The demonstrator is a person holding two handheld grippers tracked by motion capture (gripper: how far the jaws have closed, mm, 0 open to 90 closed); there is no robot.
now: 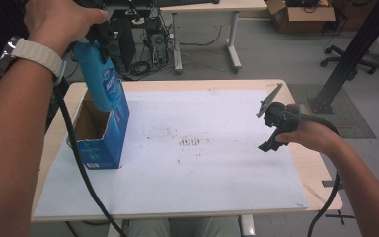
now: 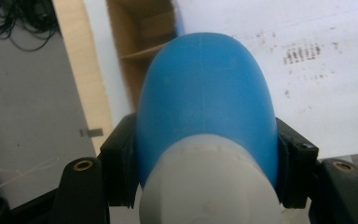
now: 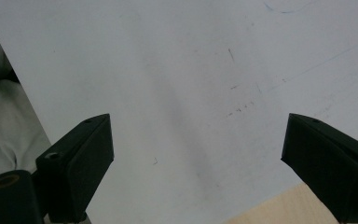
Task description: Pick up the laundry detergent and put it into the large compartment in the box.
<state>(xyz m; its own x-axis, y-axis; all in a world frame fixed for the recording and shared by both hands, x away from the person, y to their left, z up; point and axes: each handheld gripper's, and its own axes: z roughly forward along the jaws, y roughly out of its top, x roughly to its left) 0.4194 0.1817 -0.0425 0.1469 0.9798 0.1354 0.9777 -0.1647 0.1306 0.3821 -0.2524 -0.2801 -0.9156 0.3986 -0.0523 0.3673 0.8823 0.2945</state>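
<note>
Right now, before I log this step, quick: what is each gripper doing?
Left gripper: closed on the blue bottle, above the box.
Right gripper: open, holding nothing.

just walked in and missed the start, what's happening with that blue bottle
A person holds a gripper in each hand. The left gripper is clamped on a blue bottle, holding it at the open top of a blue cardboard box on the table's left side. The right gripper is open, holding nothing, above the white sheet.
</note>
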